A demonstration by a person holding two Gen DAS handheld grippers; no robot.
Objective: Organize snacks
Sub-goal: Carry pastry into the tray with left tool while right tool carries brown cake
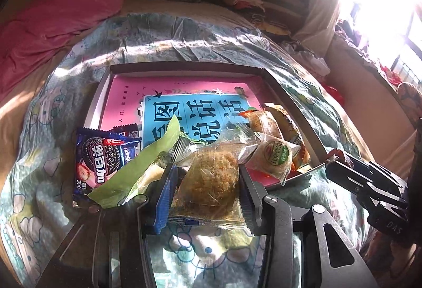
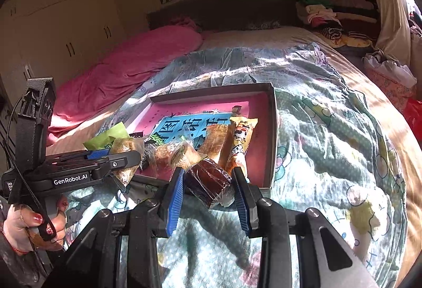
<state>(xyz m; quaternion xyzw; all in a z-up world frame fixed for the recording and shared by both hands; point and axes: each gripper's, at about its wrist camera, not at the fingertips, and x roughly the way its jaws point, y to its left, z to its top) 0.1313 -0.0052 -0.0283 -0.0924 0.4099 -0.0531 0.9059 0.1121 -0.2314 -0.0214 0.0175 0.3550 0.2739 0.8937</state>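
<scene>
A shallow box (image 1: 295, 103) with a pink and blue lining lies on the bed; it also shows in the right wrist view (image 2: 273, 129). Several wrapped snacks lie in its near end. My left gripper (image 1: 204, 182) is shut on a clear-wrapped golden crumbly cake (image 1: 211, 182), held at the box's near edge. My right gripper (image 2: 208, 185) is shut on a dark brown wrapped cake (image 2: 208, 182), just short of the box's near edge. A blue Oreo pack (image 1: 97, 161) and a green packet (image 1: 142, 166) lie at the near left.
A round green-label pastry (image 1: 274, 158) and orange snack packs (image 2: 241, 140) lie in the box. The bed has a Hello Kitty quilt (image 2: 329, 129) and a pink blanket (image 2: 126, 71). Clothes pile up by the headboard (image 2: 324, 13).
</scene>
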